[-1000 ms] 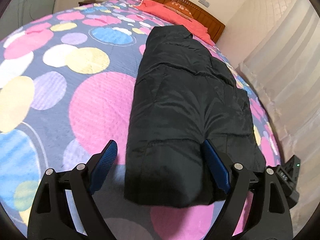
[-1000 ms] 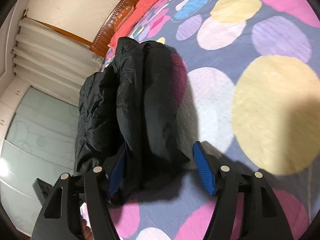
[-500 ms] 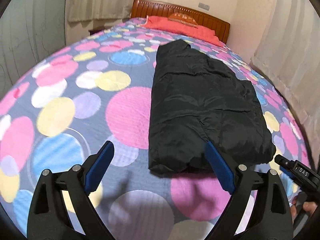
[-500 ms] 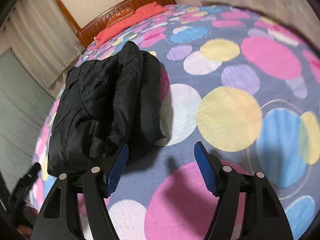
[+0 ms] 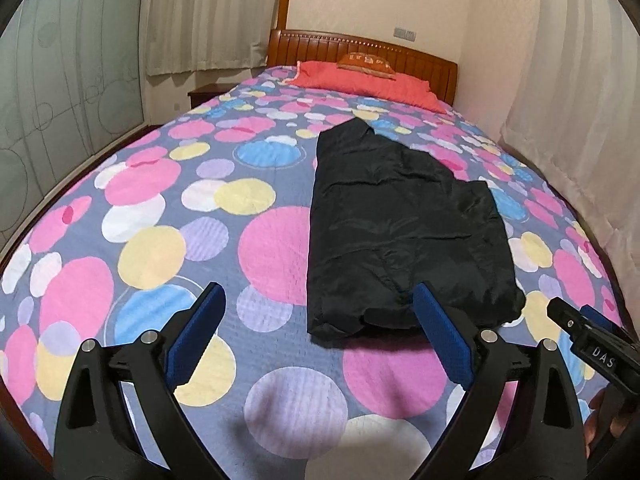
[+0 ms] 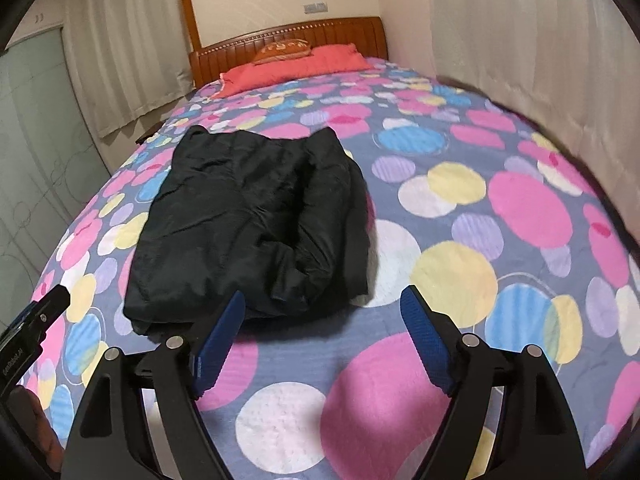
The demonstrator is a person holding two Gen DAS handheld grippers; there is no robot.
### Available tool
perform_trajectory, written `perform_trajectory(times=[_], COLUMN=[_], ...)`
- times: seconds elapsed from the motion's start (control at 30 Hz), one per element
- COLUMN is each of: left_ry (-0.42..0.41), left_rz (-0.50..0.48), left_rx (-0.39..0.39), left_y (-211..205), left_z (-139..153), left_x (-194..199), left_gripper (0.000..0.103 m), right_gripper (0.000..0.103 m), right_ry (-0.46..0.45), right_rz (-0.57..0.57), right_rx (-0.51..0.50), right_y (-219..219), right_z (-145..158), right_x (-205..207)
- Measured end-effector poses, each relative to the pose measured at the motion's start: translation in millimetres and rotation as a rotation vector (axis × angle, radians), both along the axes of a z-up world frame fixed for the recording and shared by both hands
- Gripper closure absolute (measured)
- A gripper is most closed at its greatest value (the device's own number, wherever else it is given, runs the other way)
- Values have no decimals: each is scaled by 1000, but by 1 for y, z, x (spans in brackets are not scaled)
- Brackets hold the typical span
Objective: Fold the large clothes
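- While both grippers hang above the near end of the bed (image 5: 132,184), the black jacket (image 5: 400,232) lies folded into a long bundle on the polka-dot bedspread (image 6: 528,208), its length running toward the wooden headboard (image 5: 360,46).
- The left gripper (image 5: 320,322) stands released, its blue pads (image 5: 196,332) spread wide with nothing between them; only the bedspread shows in the gap, and the near edge of the jacket sits just beyond the pad on the right of that view.
- The right gripper (image 6: 322,328) is opening its jaws, and they are empty too; its blue pads (image 6: 424,338) frame bare bedspread, with the jacket's near edge lying just past the pad on the left of that view.
- Neither gripper touches the jacket.
- In the right wrist view the jacket (image 6: 256,224) shows a thick rolled fold along its right side and a flatter layer toward the left.
- A red pillow (image 5: 364,84) rests at the head of the bed, well apart from the jacket, with a smaller orange cushion (image 5: 366,66) on top of it.
- Pale curtains (image 5: 568,128) hang along the side of the bed.
- The other gripper's black body (image 5: 596,352) pokes in at the right edge of the left wrist view.
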State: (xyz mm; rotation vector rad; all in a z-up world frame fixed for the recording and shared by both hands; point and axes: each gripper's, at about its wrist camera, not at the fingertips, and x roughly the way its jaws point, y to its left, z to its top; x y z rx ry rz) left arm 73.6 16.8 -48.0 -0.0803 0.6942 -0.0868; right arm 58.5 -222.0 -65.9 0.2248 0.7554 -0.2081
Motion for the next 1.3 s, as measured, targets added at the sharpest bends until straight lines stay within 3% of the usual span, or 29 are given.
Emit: perform_trajectory(times=[1.3], left_ry=[-6], left_rz=[-17], left_rx=[7], left_y=[-7], left_z=[6], left_x=[-11], left_gripper=[8], right_gripper=[24], right_ry=[-25], right_rz=[14], right_rx=[-44], right_y=[23], right_z=[11], right_x=[-8])
